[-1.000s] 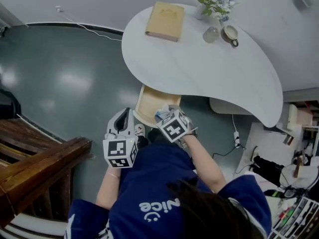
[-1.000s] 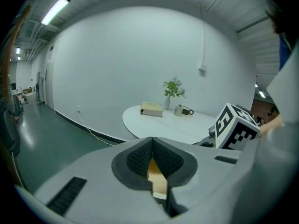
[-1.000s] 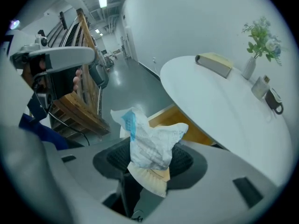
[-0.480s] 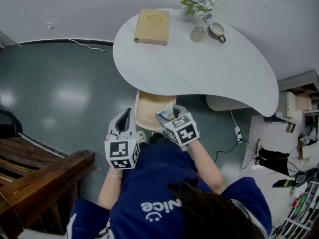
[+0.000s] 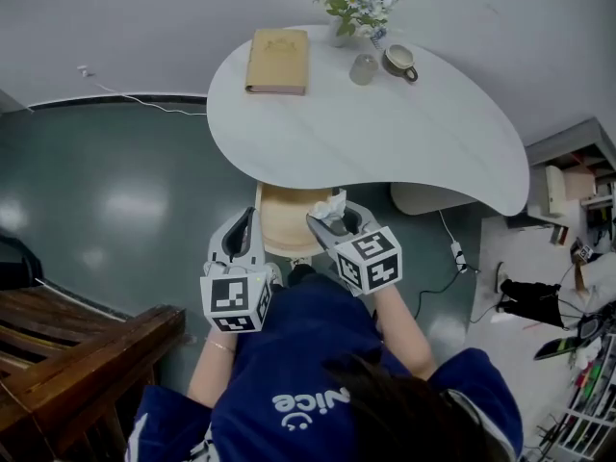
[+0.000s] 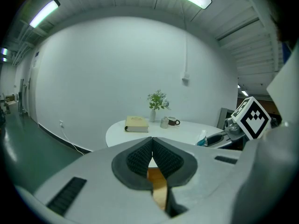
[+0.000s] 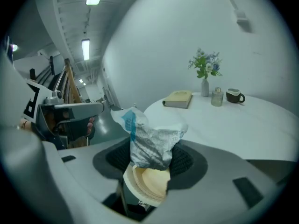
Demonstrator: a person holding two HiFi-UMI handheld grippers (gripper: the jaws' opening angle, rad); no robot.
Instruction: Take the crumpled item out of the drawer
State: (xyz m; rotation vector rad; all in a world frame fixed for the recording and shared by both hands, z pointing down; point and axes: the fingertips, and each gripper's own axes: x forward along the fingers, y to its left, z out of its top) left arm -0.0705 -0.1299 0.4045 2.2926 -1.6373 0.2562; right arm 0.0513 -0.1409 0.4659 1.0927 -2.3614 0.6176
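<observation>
A crumpled white and blue packet (image 7: 152,141) sticks up from between the pads of my right gripper (image 7: 150,155), which is shut on it. In the head view the right gripper (image 5: 339,221) holds the packet (image 5: 332,204) just above the front of the open wooden drawer (image 5: 284,221), under the edge of the white table (image 5: 385,142). The drawer's pale inside (image 7: 148,183) shows below the jaws. My left gripper (image 5: 243,231) hangs to the left of the drawer. Its ribbed pads (image 6: 140,157) meet with nothing between them, and the packet (image 6: 202,137) shows at the right of its view.
On the table's far side lie a tan book (image 5: 277,48), a vase of flowers (image 5: 348,8), a small glass jar (image 5: 363,68) and a dark cup (image 5: 399,61). A wooden stair rail (image 5: 87,354) stands at lower left. Cables and clutter (image 5: 568,287) lie at right.
My right gripper has come up and a little to the right with the packet, away from the drawer's inside. The left gripper has stayed beside the drawer, still shut.
</observation>
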